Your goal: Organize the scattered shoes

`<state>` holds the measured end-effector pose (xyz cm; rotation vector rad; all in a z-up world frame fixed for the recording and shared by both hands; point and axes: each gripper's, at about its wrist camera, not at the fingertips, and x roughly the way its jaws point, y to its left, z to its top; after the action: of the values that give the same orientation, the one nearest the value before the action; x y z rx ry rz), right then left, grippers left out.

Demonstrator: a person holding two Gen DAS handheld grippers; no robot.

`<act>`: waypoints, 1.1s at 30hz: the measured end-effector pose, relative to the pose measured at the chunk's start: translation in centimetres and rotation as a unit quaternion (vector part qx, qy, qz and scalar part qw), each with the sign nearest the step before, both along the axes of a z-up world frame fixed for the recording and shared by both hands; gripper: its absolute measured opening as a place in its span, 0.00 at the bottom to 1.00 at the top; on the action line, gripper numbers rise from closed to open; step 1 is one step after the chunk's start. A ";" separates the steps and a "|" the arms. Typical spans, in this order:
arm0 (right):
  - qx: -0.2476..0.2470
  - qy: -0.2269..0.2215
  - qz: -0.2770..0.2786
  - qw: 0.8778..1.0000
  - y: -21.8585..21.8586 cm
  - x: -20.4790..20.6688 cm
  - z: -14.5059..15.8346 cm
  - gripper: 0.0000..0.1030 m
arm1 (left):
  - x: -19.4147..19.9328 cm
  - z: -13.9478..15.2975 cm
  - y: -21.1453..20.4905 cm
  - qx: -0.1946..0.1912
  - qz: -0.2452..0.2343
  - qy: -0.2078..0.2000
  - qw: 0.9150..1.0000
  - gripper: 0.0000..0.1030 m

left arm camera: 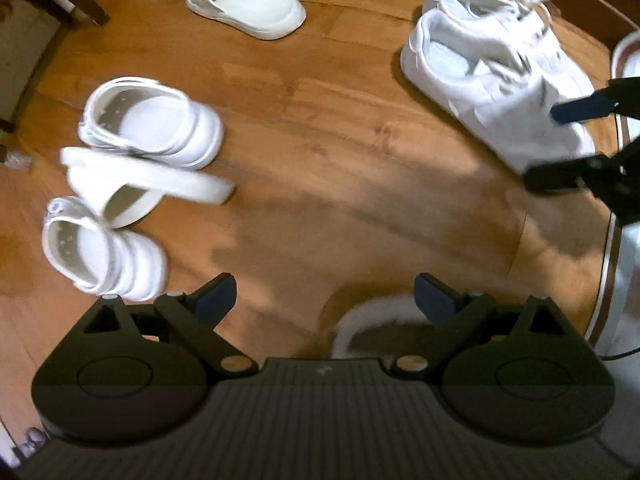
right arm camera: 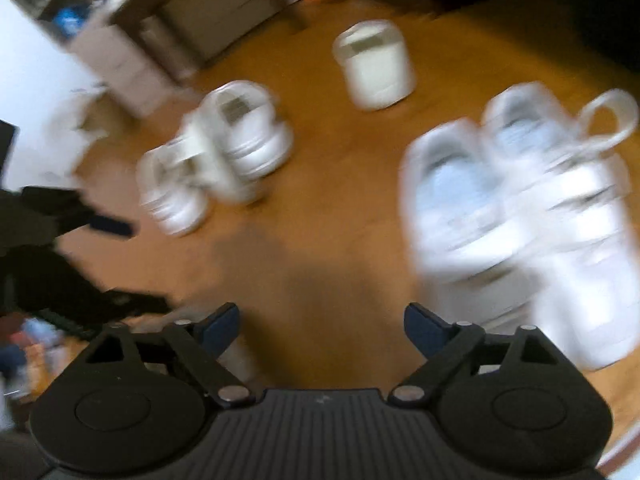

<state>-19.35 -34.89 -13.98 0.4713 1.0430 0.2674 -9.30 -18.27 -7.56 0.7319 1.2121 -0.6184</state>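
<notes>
Several white shoes lie on the wooden floor. A pair of laced sneakers stands side by side at the right. Two strapped clogs lie at the left, with a slide tipped on its side between them. Another slide rests upright farther off. My left gripper hangs open over bare floor with nothing between its fingers. My right gripper is open too and holds nothing, close beside the sneakers' toes. The right wrist view is motion-blurred.
A white fuzzy-edged thing shows just under my left gripper. Dark wooden furniture stands beyond the clogs. A white object with a curved trim borders the floor at the right. Open floor lies between the clogs and the sneakers.
</notes>
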 end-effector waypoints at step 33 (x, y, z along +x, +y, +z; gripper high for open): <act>-0.247 -0.062 0.164 0.953 12.3 4.6 -4.1 0.12 | -2.6 -2.8 18.9 -0.046 0.253 0.058 0.964 0.94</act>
<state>-14.70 -22.63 -18.04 -0.1717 1.0174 0.3126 -11.86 0.66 -10.37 0.2861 1.4026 -0.2902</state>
